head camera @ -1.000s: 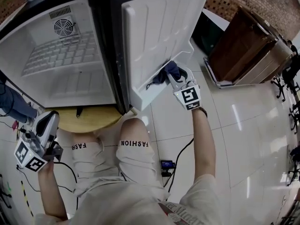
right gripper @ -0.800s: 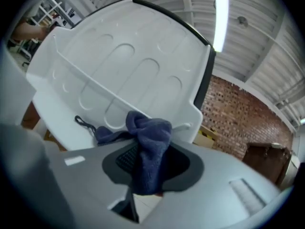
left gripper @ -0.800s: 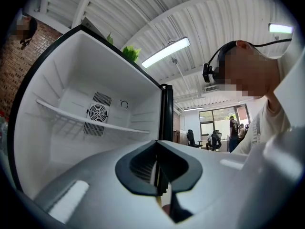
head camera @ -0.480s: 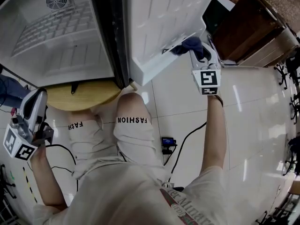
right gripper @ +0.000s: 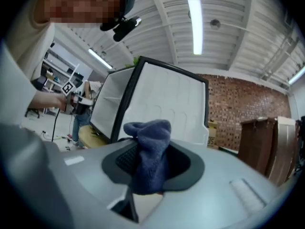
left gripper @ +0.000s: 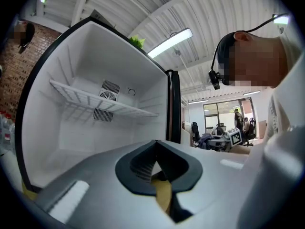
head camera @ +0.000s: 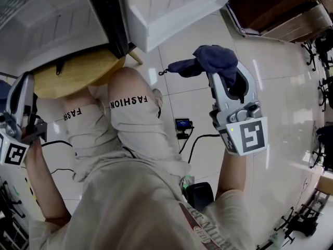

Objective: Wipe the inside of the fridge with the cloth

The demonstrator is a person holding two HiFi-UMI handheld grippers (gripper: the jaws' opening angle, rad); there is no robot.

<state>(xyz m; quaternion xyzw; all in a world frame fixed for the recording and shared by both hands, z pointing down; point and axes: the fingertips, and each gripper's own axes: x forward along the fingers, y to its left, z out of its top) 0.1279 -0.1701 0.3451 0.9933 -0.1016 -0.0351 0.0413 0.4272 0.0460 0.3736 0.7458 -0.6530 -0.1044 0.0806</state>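
Here our right gripper (head camera: 225, 77) holds the dark blue terry cloth (right gripper: 150, 149) between its jaws, which stand narrowly apart with the bunched fabric pinched in them. A loose end of it trails to the left in the head view. The cloth hangs in the air over the glossy white tiled floor (head camera: 276, 103), just off the lower corner of the open white fridge door (head camera: 177, 9) and clear of it. In the right gripper view the door stands behind the cloth, with a brown wooden cabinet (right gripper: 262, 142) near the right edge. Our left gripper (head camera: 23, 87) has its jaws pressed together with nothing between them, and it sits low at the left, beside our leg. It looks into the white fridge (left gripper: 71, 128), whose white wire shelf (left gripper: 95, 101) spans the upper part of the cavity. A round yellow wooden top (head camera: 73, 74) shows under the fridge's front edge.
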